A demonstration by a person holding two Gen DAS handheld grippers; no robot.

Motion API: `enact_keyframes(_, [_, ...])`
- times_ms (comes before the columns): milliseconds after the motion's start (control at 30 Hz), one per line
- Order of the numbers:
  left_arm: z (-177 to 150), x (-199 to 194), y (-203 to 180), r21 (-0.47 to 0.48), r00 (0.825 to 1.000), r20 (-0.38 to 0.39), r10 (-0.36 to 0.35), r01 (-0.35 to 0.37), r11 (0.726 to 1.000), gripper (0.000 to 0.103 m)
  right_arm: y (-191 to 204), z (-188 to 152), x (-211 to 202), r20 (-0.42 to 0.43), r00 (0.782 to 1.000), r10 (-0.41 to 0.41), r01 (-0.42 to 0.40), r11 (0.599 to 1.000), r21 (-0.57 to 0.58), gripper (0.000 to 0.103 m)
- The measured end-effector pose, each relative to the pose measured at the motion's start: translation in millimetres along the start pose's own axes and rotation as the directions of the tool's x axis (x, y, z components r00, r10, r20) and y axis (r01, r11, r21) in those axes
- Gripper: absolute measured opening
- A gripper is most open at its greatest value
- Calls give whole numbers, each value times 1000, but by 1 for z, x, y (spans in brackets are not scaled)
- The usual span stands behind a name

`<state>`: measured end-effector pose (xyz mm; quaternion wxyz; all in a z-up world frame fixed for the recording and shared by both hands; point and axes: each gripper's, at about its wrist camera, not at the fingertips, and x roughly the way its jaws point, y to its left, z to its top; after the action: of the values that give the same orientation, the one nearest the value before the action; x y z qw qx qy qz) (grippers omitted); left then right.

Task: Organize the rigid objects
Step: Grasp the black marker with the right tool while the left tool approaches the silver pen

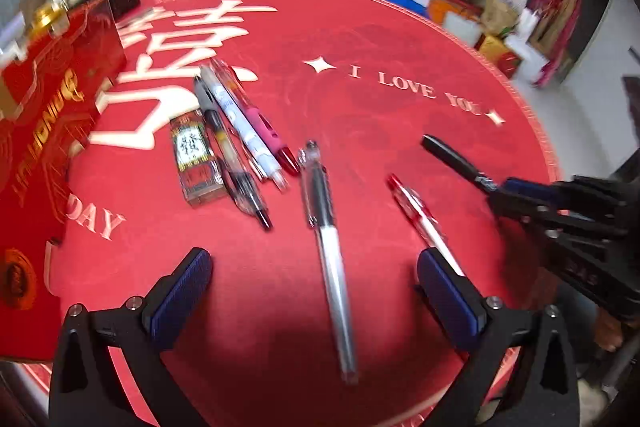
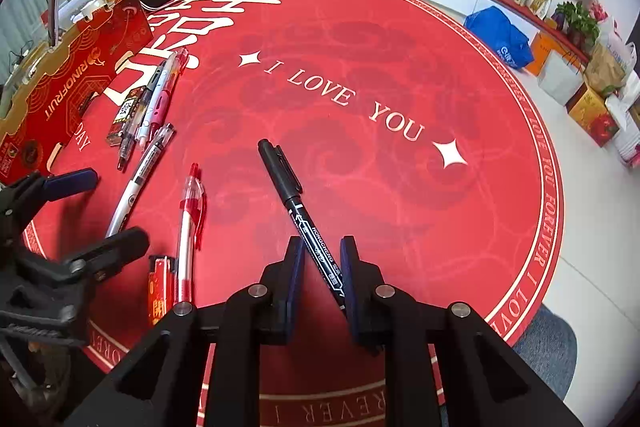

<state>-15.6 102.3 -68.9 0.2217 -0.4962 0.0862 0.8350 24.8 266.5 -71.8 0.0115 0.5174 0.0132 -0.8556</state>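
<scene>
1. Right tool (image 2: pixel 322 247): clenched on the black marker (image 2: pixel 298 205), pads pressing its lower barrel; capped end angled toward the bench middle.
2. Left tool (image 1: pixel 314 273): released, jaws wide, hanging over the silver pen (image 1: pixel 330 259) near the bench's near edge.
3. Red pen (image 2: pixel 188 223): lying between silver pen and marker.
4. Pen cluster (image 1: pixel 240 131): side by side beside the red box (image 1: pixel 44 131) at the left edge.
5. Bench (image 2: pixel 400 67): round, red printed cloth.

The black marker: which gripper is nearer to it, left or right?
Right. The right gripper has the black marker between its pads; the left gripper stands open over a silver pen, apart.
</scene>
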Motion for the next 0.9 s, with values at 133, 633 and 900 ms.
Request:
enact_keyframes(133, [0, 6, -18, 37, 998, -1, 58, -58, 998, 103, 0, 4, 2, 11, 1000, 10, -9, 1000, -19, 20])
enact_keyframes(633, [7, 10, -46, 4, 997, -11, 74, -74, 997, 102, 7, 18, 9, -6, 998, 63, -63, 988, -140, 18])
enact_keyframes(900, [5, -6, -44, 41, 999, -33, 9, -7, 999, 10, -13, 4, -7, 36, 992, 118, -120, 992, 30, 10])
